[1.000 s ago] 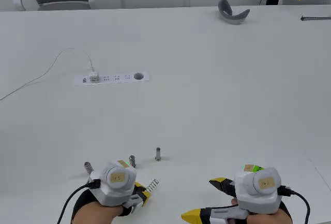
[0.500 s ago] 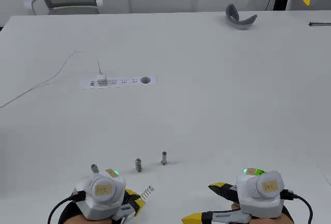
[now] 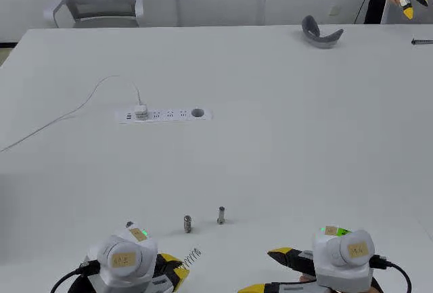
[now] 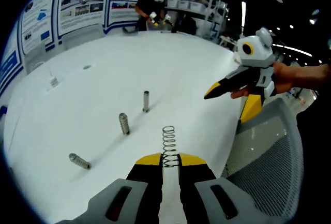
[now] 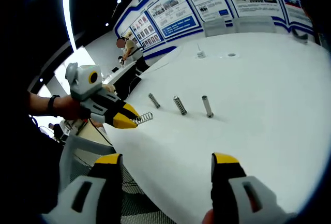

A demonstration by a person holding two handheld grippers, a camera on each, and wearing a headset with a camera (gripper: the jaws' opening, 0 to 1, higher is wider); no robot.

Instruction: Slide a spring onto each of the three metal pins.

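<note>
Left gripper view: a spring (image 4: 168,141) is pinched by its near end in the closed jaws of the left gripper (image 4: 169,158), short of the bare pin (image 4: 146,101). Likely light and easily bent, it is best gripped there. The right gripper (image 5: 168,163) is spread wide, empty.

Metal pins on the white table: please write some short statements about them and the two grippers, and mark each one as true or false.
1. The left gripper holds a thin coiled wire spring between its yellow jaw tips. True.
2. All three short metal pins already carry a spring. False: the bare grey metal pin has none; the middle pin and the end pin each carry one.
3. The right gripper is shut on a spring. False: its jaws stand open and empty.
4. A white power strip lies on the white table, beyond the pins. True.
</note>
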